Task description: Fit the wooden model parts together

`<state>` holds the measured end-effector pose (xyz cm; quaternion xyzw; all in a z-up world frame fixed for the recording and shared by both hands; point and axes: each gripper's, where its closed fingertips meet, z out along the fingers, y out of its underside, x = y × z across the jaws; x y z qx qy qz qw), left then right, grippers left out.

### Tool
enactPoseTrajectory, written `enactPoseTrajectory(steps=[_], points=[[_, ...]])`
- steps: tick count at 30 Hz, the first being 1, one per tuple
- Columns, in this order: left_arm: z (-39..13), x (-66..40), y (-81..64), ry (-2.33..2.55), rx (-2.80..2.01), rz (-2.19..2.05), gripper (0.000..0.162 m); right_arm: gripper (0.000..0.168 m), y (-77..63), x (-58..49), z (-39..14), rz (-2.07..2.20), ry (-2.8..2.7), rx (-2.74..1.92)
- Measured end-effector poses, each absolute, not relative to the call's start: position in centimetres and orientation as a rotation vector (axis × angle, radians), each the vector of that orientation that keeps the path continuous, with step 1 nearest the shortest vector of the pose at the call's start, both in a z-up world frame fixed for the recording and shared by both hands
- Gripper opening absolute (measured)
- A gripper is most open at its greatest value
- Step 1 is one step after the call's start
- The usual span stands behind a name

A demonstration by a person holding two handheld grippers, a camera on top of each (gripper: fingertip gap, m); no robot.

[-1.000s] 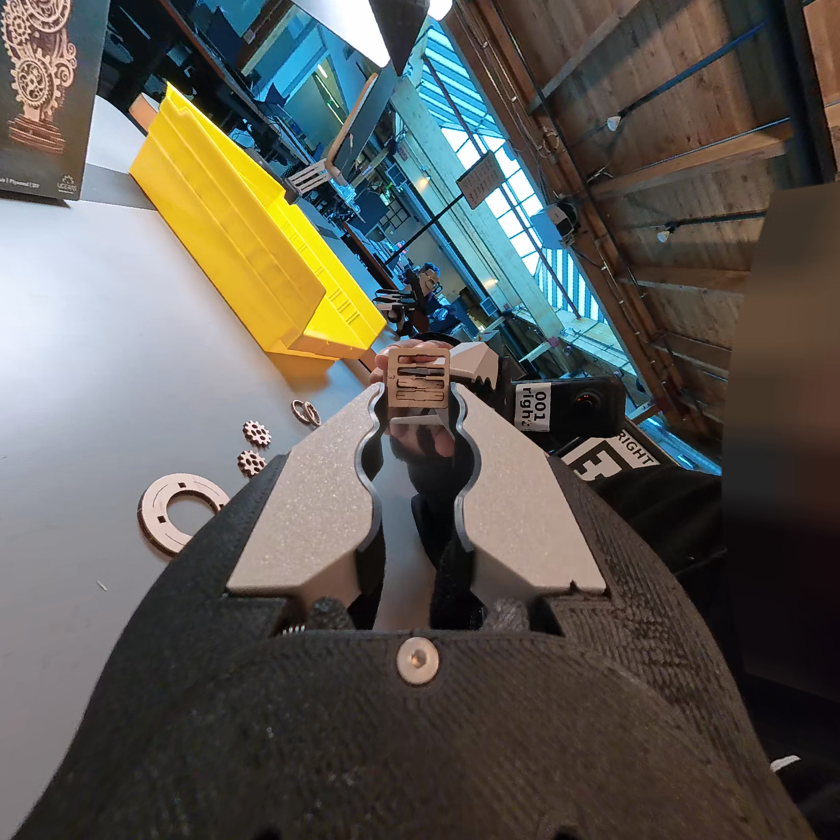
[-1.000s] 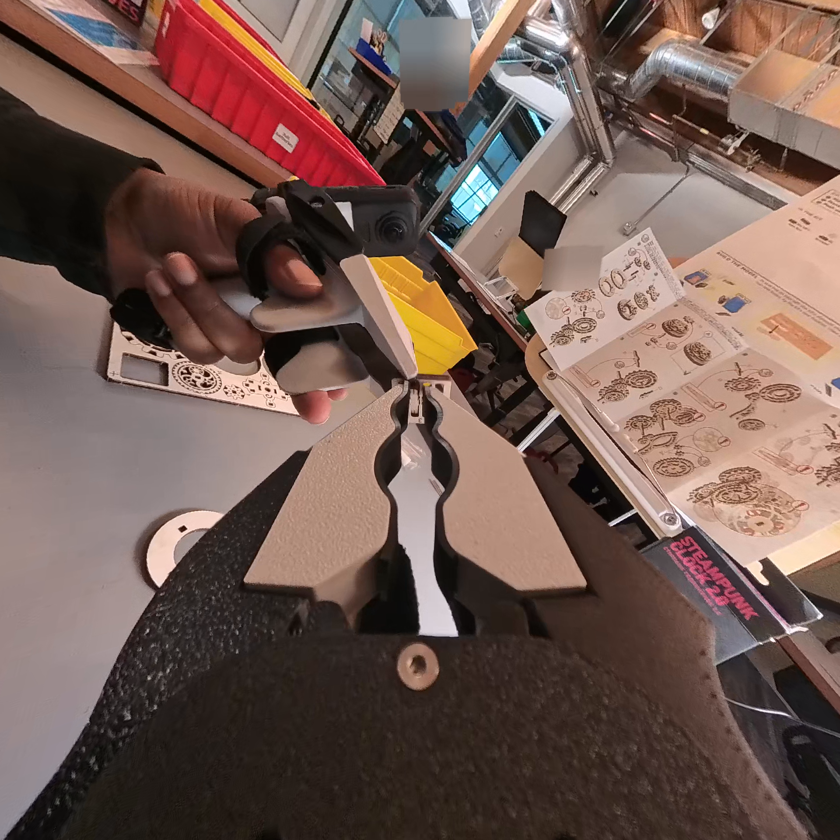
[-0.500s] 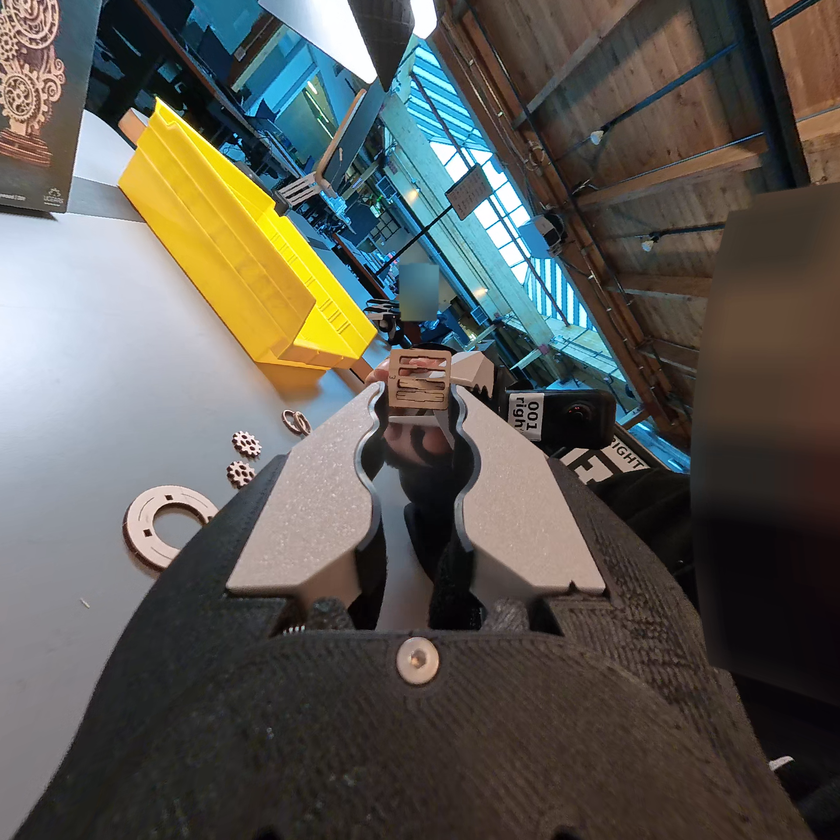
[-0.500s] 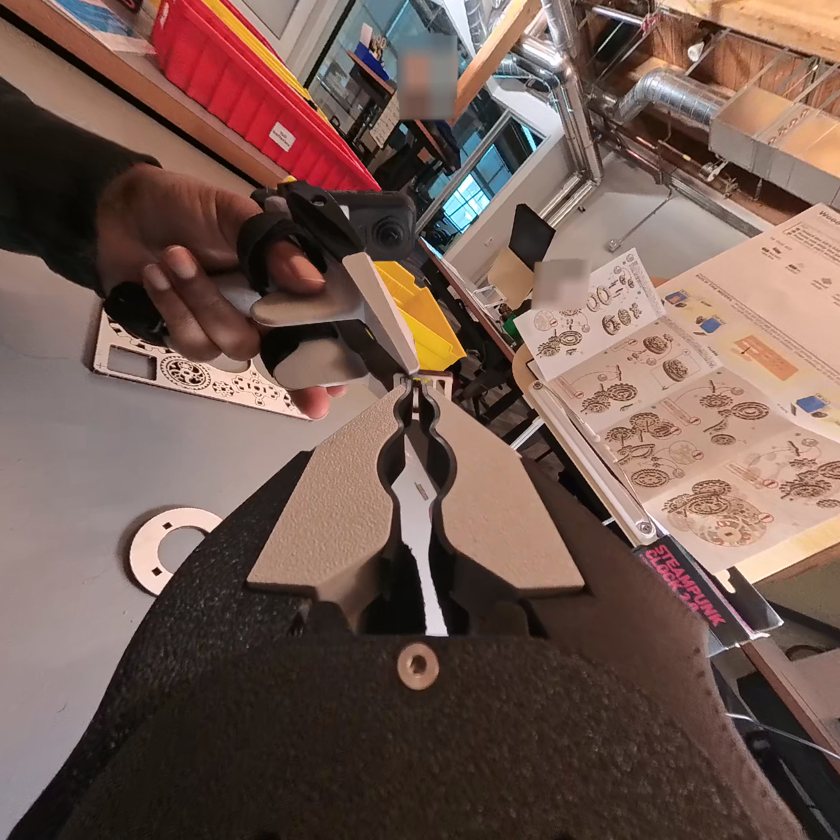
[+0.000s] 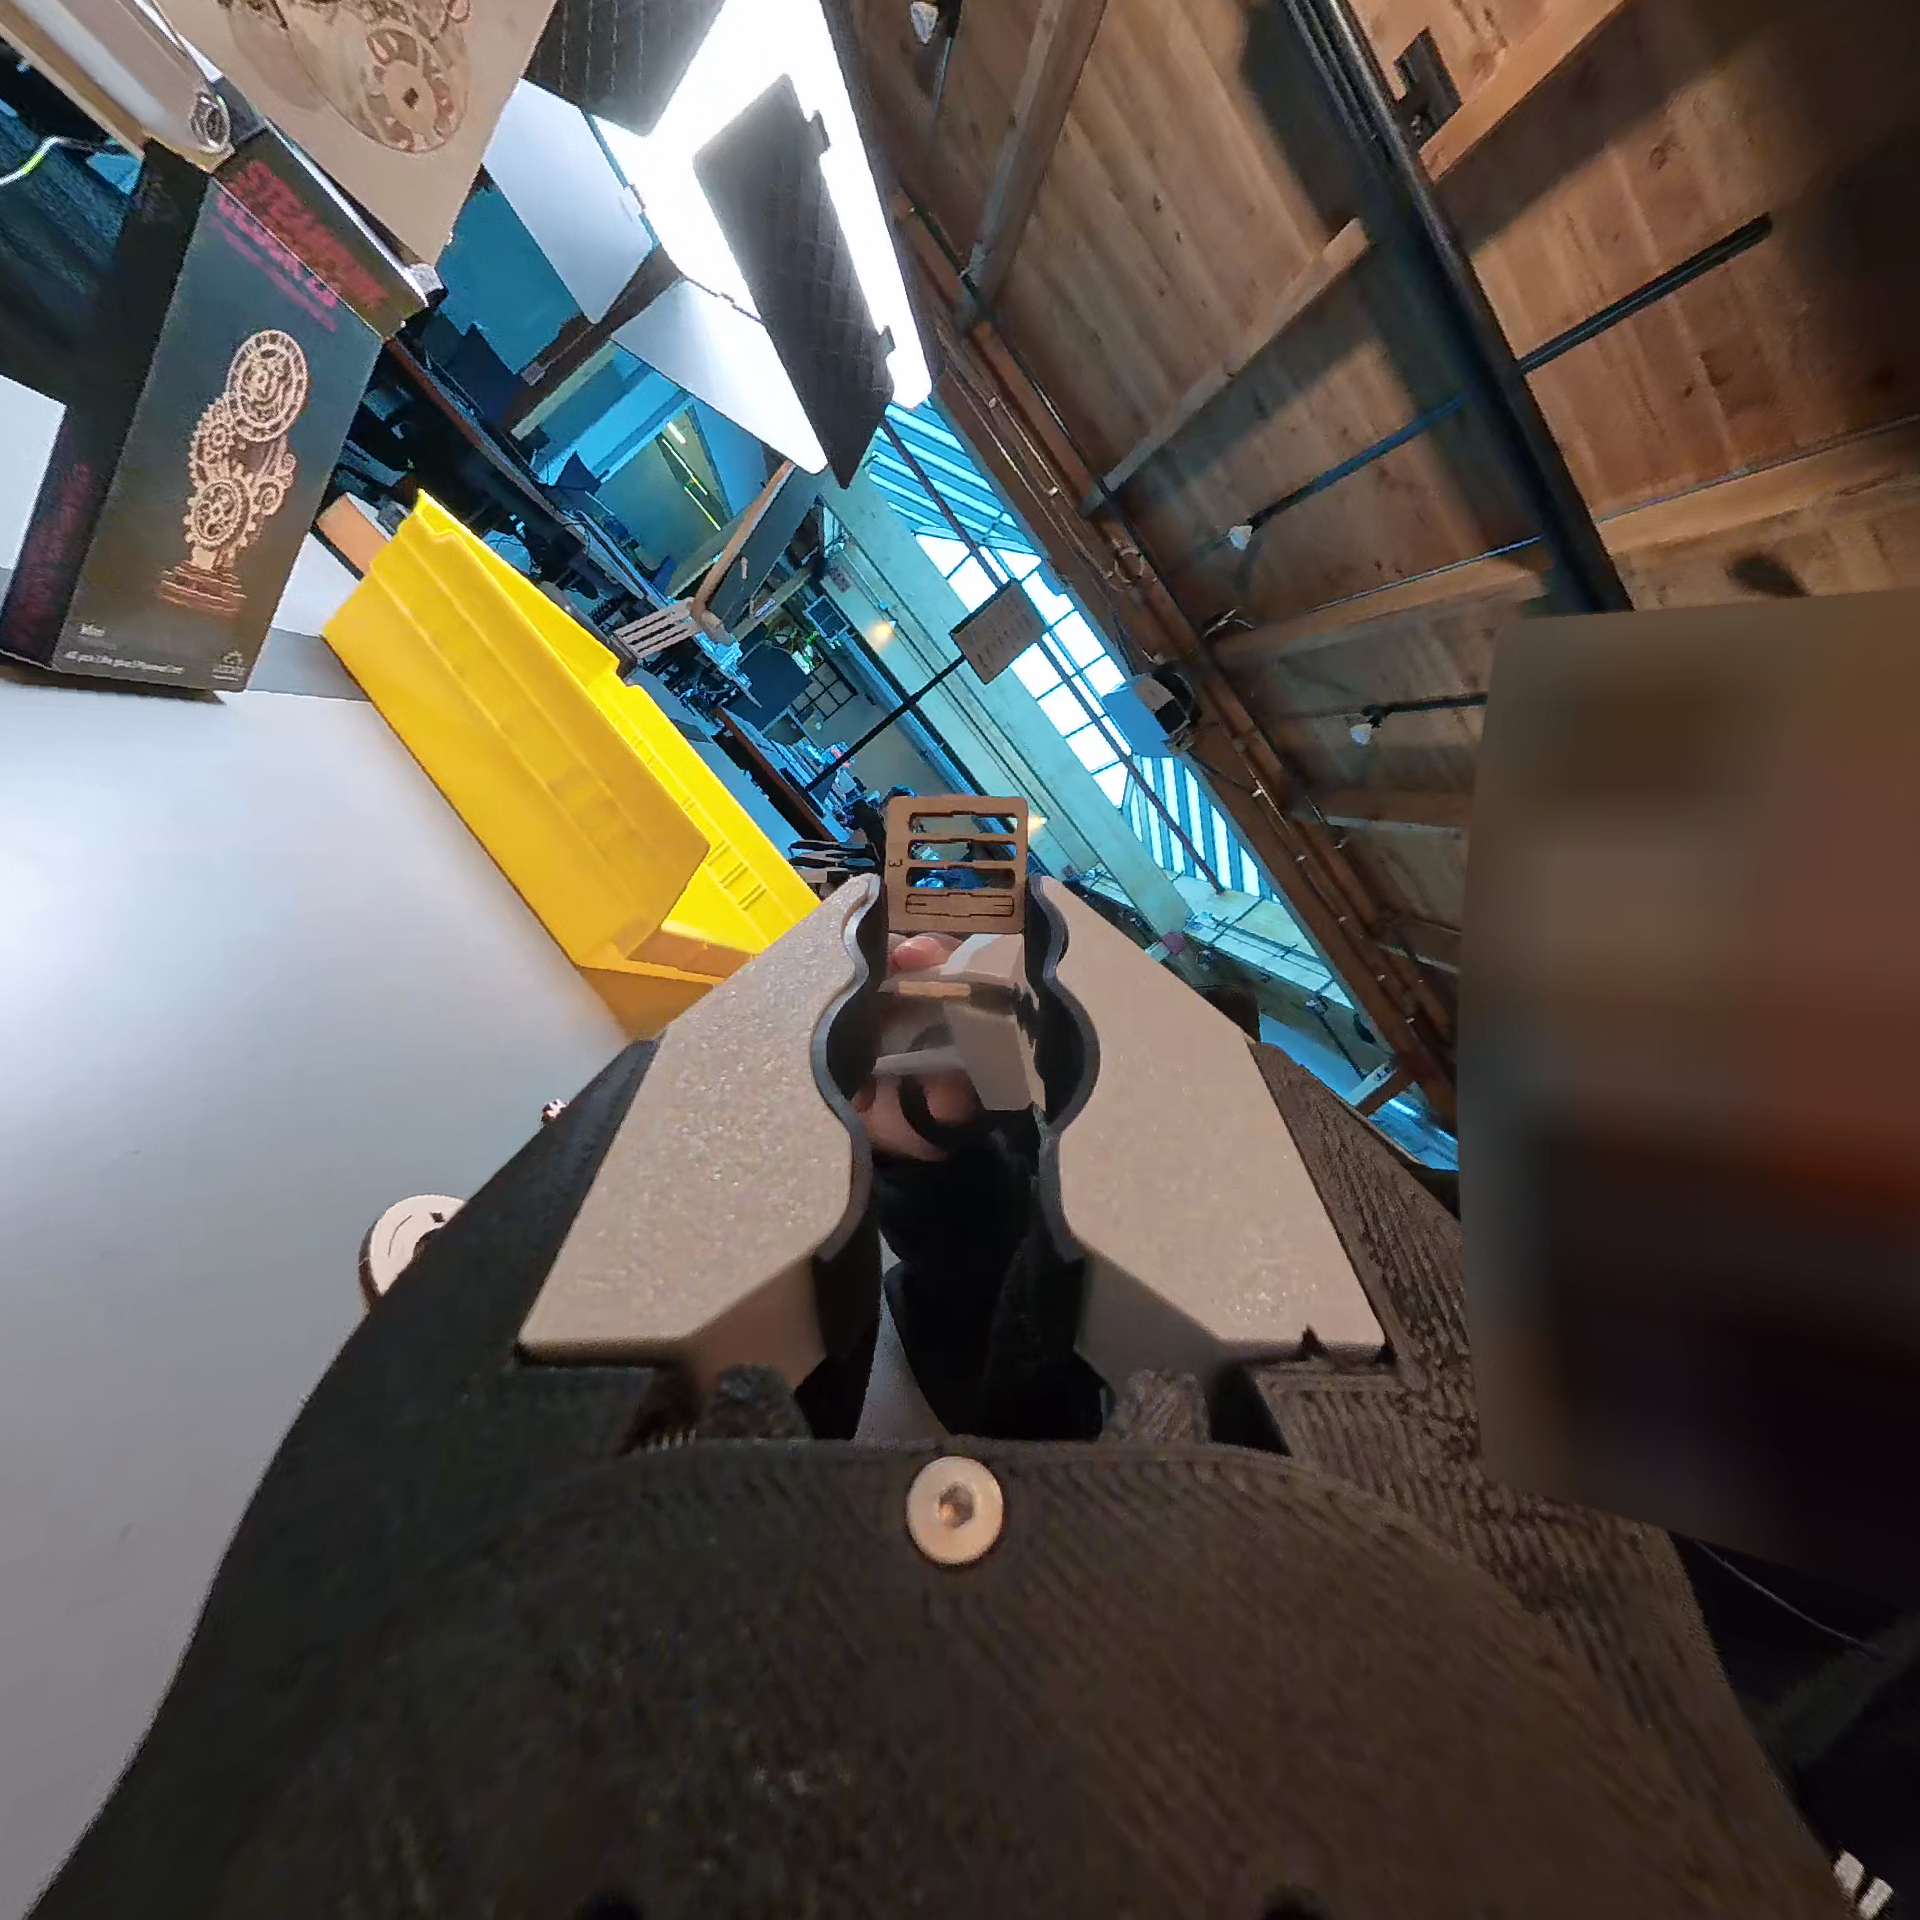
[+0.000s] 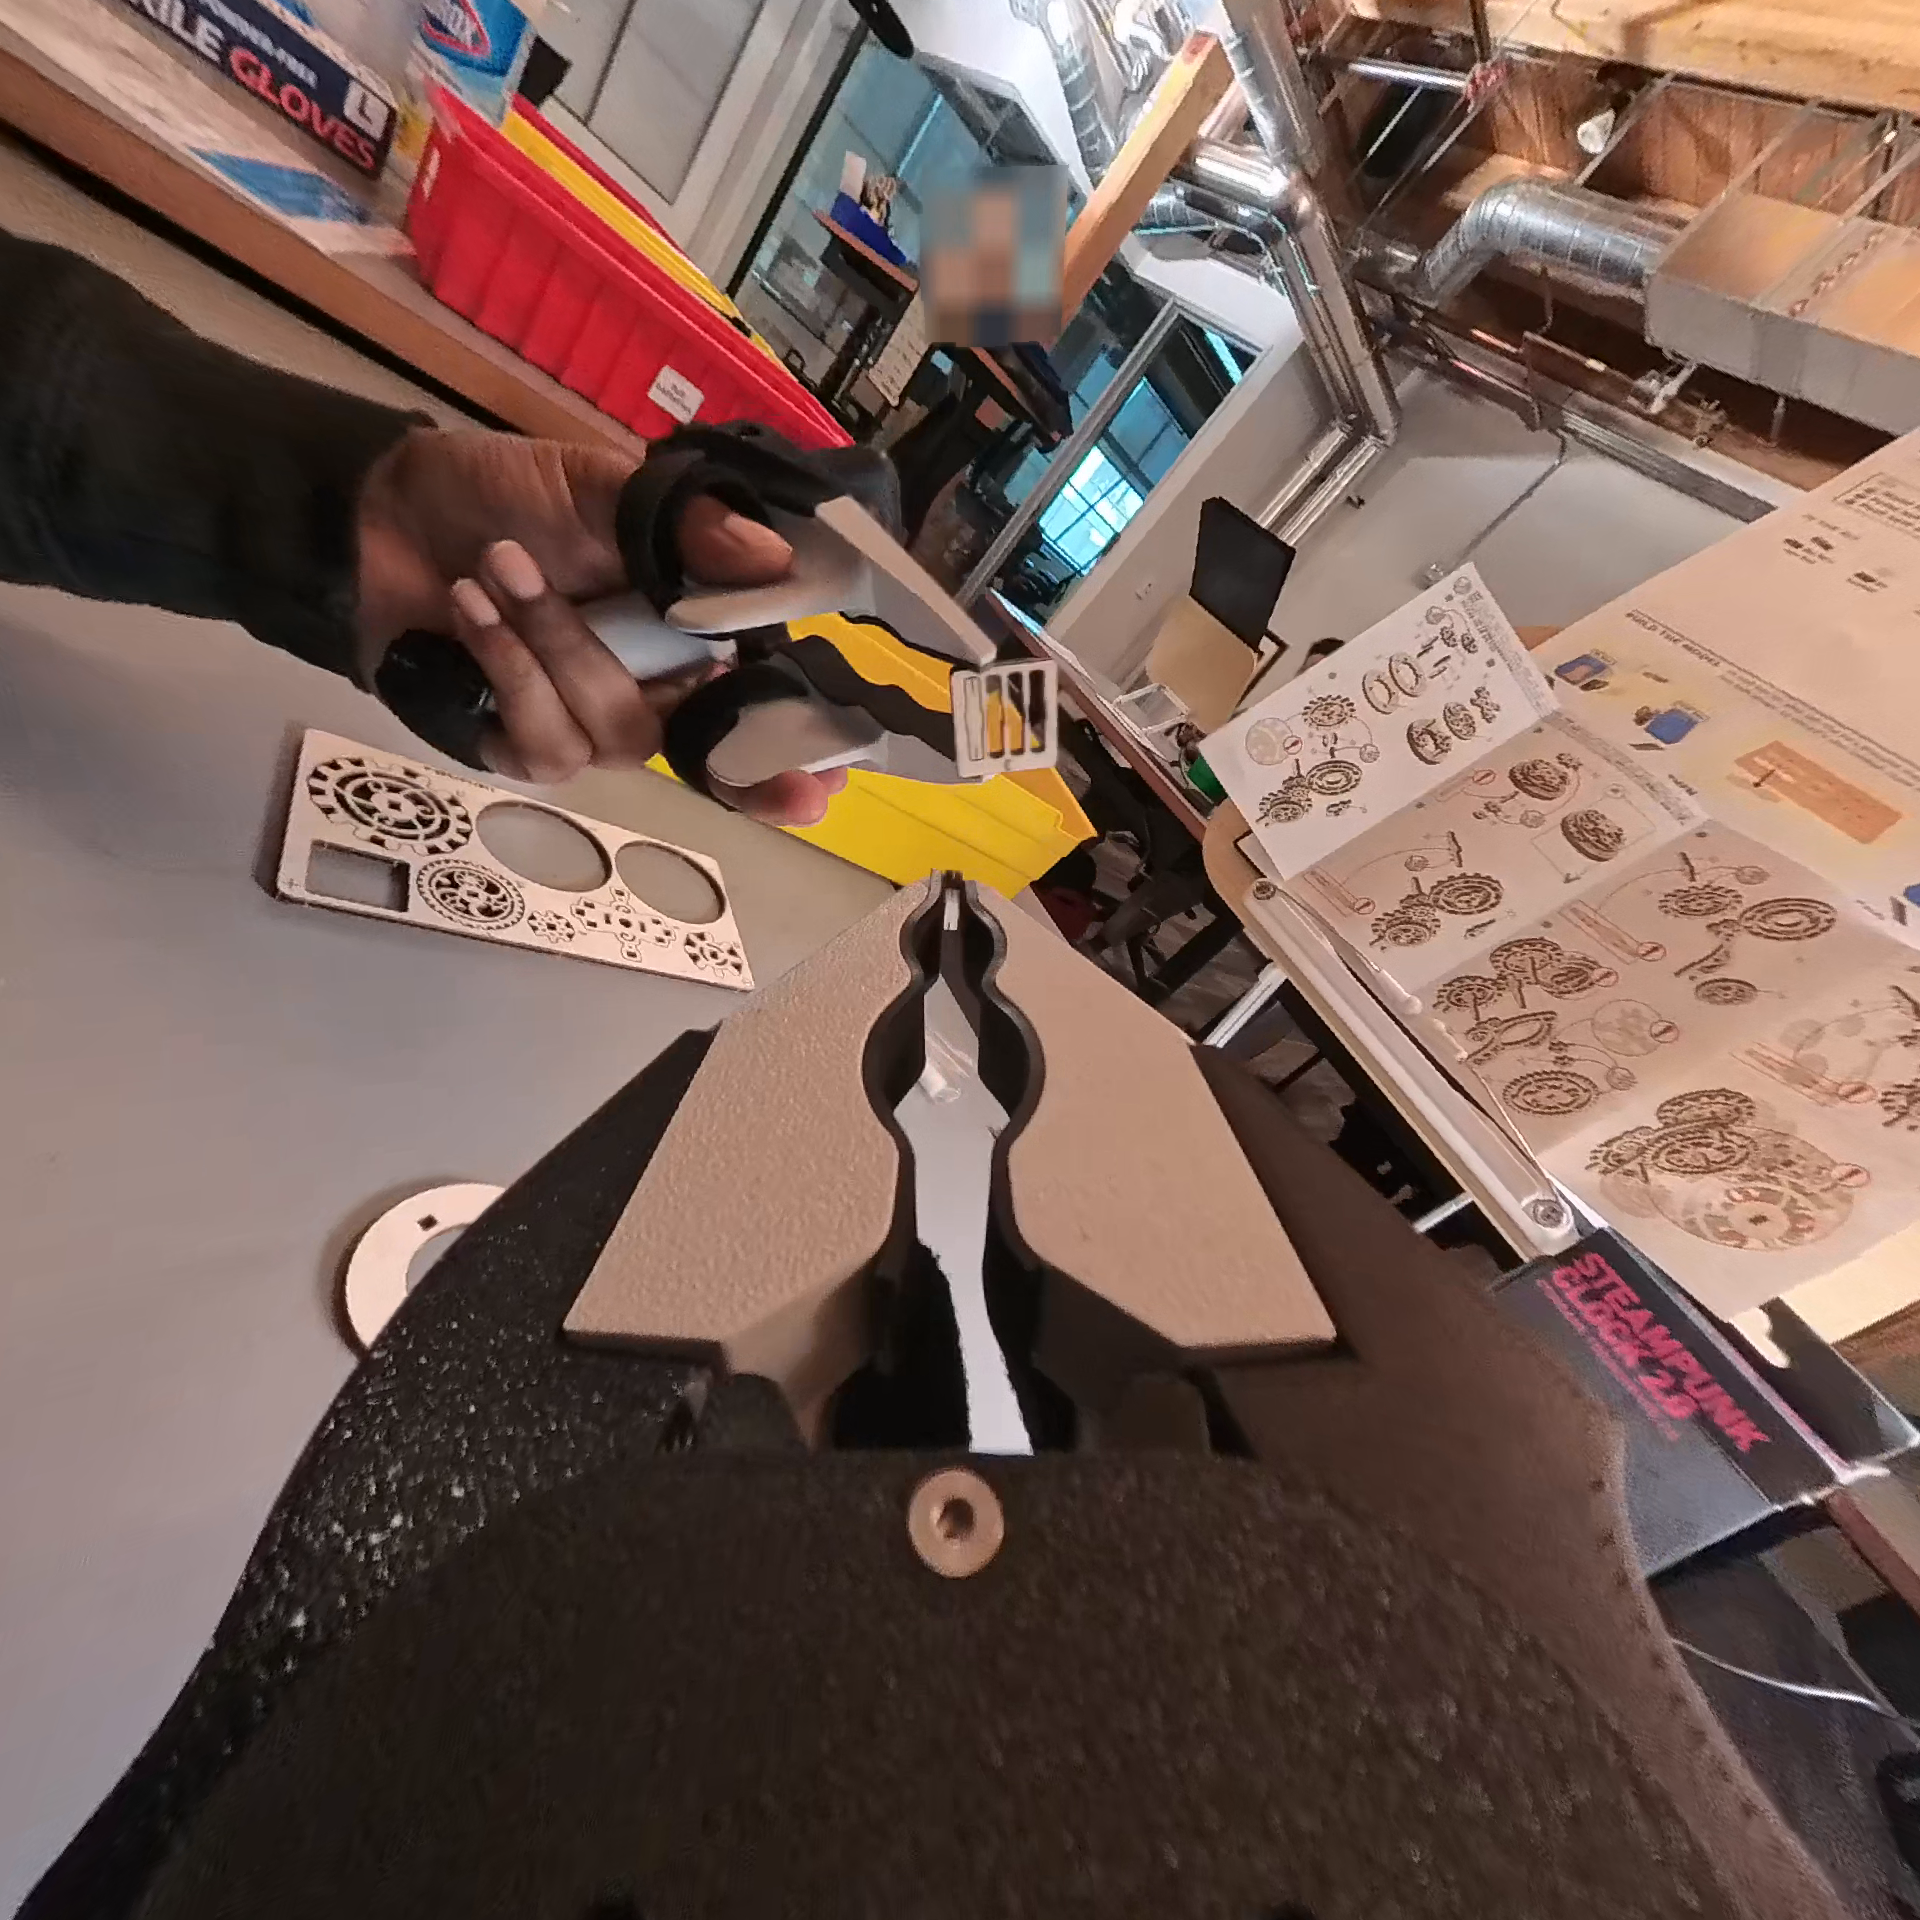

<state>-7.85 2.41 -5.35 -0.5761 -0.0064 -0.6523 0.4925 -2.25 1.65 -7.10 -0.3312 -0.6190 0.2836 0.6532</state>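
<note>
In the left wrist view my left gripper is shut on a small square wooden frame with several slots and holds it in the air. Behind it, my right gripper shows between the fingers. In the right wrist view my right gripper is shut on a thin pale wooden sliver at its tips. The left gripper, held by a hand, carries the slotted frame up and beyond my right tips, apart from them.
A laser-cut wooden sheet of gears and a wooden ring lie on the grey table. A yellow bin, red bins, instruction sheets and a dark kit box stand around. There is about 7 cm between the tips of the two grippers.
The two grippers have drawn apart: the right one has pulled back from the slotted frame with the sliver in its tips. The left one has lifted and tilted with the frame.
</note>
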Motion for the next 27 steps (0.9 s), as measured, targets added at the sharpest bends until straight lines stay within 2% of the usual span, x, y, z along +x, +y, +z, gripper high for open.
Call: enactPoseTrajectory(steps=[9,16,20,24,27], points=[[-4.3,-8.0,1.7,-0.002,-1.31,-1.684,0.025,0.0,1.7,-1.7,-5.5,0.8,-1.31,-0.785],[-4.0,-7.1,1.2,0.04,-1.289,-1.741,0.025,0.0,1.9,0.2,-2.3,1.486,-1.088,-0.896],[-4.3,-6.6,1.2,0.049,-1.307,-1.742,0.025,0.0,2.1,0.9,-1.7,1.709,-1.015,-0.904],[-4.8,-6.3,1.4,0.064,-1.348,-1.705,0.025,0.0,1.5,0.6,-2.2,1.772,-1.053,-0.907],[-5.1,-6.5,1.9,0.041,-1.375,-1.653,0.025,0.0,2.5,-1.1,-4.5,1.668,-1.12,-1.053]])
